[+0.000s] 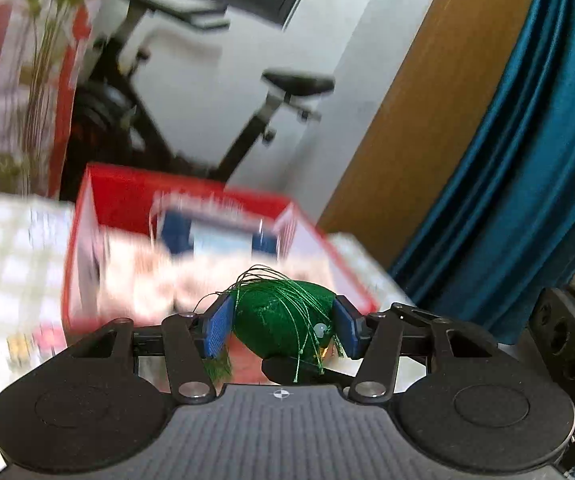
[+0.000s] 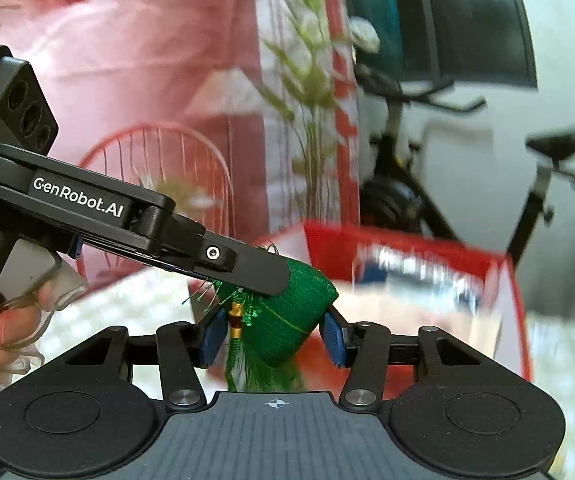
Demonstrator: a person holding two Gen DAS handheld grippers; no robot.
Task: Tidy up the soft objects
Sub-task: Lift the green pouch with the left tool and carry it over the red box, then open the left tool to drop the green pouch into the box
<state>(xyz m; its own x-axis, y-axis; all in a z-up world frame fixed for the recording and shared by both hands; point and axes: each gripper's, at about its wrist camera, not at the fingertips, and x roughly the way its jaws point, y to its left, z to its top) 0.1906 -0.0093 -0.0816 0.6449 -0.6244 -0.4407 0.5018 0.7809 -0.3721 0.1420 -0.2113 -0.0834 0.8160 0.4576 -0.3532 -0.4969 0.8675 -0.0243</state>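
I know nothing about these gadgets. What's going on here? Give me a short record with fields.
Held item: green pouch with loose threads and a tassel
Left claw: shut on the pouch, blue pads on both sides
Right claw: pads around the same pouch; contact unclear
Behind: red box, blurred, holding packets
Surface: white checked cloth
Background: exercise bike, teal curtain

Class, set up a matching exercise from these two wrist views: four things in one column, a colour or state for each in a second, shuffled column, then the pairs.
Things:
1. tasselled pouch
2. open box
3. curtain
4. exercise bike saddle

Descriptions:
A. teal, hanging in folds
B. black
C. green, gripped from both sides
D. red

Pairs: 1-C, 2-D, 3-A, 4-B
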